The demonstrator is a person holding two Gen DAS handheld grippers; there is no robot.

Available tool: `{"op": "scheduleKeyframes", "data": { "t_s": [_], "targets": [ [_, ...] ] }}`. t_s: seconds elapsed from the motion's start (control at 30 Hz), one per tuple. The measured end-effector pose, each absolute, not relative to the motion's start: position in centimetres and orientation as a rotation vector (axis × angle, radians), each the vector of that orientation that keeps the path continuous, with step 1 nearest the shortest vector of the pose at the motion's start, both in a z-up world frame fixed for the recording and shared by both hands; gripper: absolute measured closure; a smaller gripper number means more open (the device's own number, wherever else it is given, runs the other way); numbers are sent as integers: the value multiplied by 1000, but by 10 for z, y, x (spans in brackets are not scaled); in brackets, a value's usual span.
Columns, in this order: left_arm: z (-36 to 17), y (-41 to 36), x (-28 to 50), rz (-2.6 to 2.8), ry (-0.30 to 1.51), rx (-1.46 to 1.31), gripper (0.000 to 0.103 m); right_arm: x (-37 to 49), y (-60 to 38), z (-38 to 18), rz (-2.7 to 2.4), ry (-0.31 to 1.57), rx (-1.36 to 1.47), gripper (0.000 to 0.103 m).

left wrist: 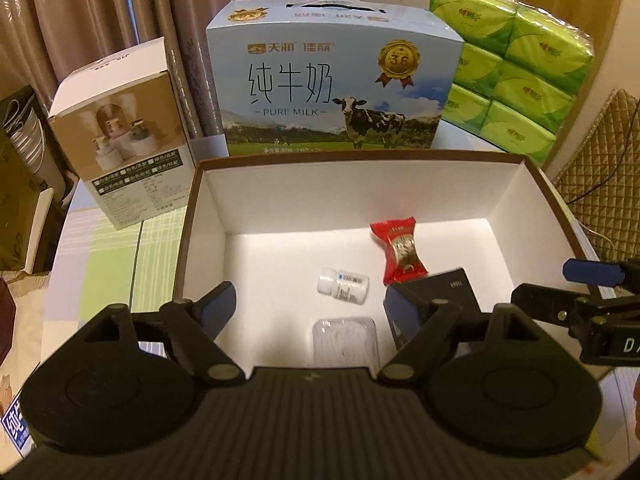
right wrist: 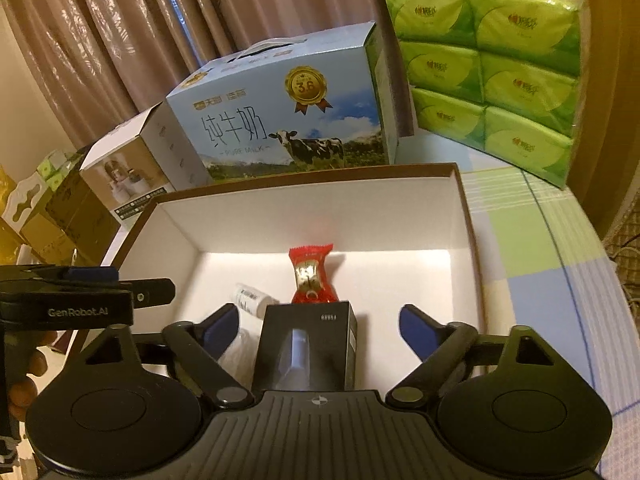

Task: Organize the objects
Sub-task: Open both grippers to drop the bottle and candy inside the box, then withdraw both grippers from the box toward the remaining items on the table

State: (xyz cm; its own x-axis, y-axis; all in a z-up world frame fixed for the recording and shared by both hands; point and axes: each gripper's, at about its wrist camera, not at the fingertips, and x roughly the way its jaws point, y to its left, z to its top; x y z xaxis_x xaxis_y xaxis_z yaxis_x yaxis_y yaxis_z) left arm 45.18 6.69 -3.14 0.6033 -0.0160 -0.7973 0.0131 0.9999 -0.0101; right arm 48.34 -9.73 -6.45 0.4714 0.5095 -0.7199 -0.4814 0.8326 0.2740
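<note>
White-lined cardboard box [left wrist: 208, 216] taken as the landmark throughout.

Left wrist view: left gripper [left wrist: 312, 304] hovering over the near edge of the box, jaws spread wide, nothing between the pads. Inside the box, on its floor: small white bottle [left wrist: 342, 285] lying on its side near the middle, long axis running across from cap at left to base at right; red candy wrapper [left wrist: 397, 253] just beyond it toward the far wall, long axis running near to far; clear plastic case [left wrist: 345, 338] flat by the near wall, directly ahead of the open jaws; dark carton [left wrist: 444, 292] by the near right corner, partly hidden behind the right finger. Right gripper [left wrist: 588, 292] seen entering over the right wall. Milk carton [left wrist: 336, 88], tissue packs [left wrist: 516, 76] and a humidifier box [left wrist: 120, 128] standing behind the far wall.

Right wrist view: right gripper [right wrist: 318, 330] also gaping, pads clear on both sides of the dark carton [right wrist: 308, 344], which stood loose between them, long axis pointing away toward the far wall. Candy wrapper [right wrist: 310, 274] just beyond the carton, bottle [right wrist: 252, 300] to its left. Left gripper [right wrist: 120, 284] over the left wall.

Judged: carton apparently released, so any re-grip falls to the right hand, closing across its short width; plastic case nearer the left.
</note>
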Motion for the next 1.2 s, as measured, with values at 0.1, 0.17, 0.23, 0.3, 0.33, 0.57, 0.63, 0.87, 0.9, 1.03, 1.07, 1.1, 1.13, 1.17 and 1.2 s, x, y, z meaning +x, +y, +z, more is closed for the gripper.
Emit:
{"op": "scheduleKeyframes", "data": {
  "t_s": [0.1,0.17,0.23,0.3,0.33,0.57,0.63,0.87,0.9,1.03,1.07,1.1,1.13,1.17,1.2],
  "targets": [
    [-26,64,438,-10,919,19,24,472,-102,-58,603,876,28,13],
    [-22,64,428,-9,916,12,23,464,-104,-53,601,862,16,11],
    [-17,65,418,-4,913,2,23,457,-106,-49,600,850,7,10],
    [-13,65,407,6,910,-1,22,449,-109,-45,602,842,3,10],
    [-11,65,402,12,908,2,21,444,-111,-42,604,834,0,9],
    [-3,66,364,47,906,-20,21,419,-121,-33,606,815,-10,9],
    [-2,65,355,53,910,-20,21,412,-125,-32,604,813,-3,9],
    [3,61,327,56,912,-37,21,390,-133,-26,610,811,0,9],
    [4,60,324,55,913,-38,21,386,-134,-25,610,809,-1,9],
    [3,55,309,55,921,-43,21,370,-138,-24,616,813,-8,9],
    [2,54,305,55,924,-45,21,367,-139,-24,619,816,-6,9],
    [1,52,301,55,927,-47,21,363,-140,-24,622,821,-5,9],
    [1,51,297,54,930,-50,21,359,-142,-24,623,825,-5,9],
    [0,50,294,53,932,-51,21,356,-143,-25,625,828,-5,9],
    [0,49,290,54,935,-52,21,352,-144,-25,627,830,-6,9]
  ]
}}
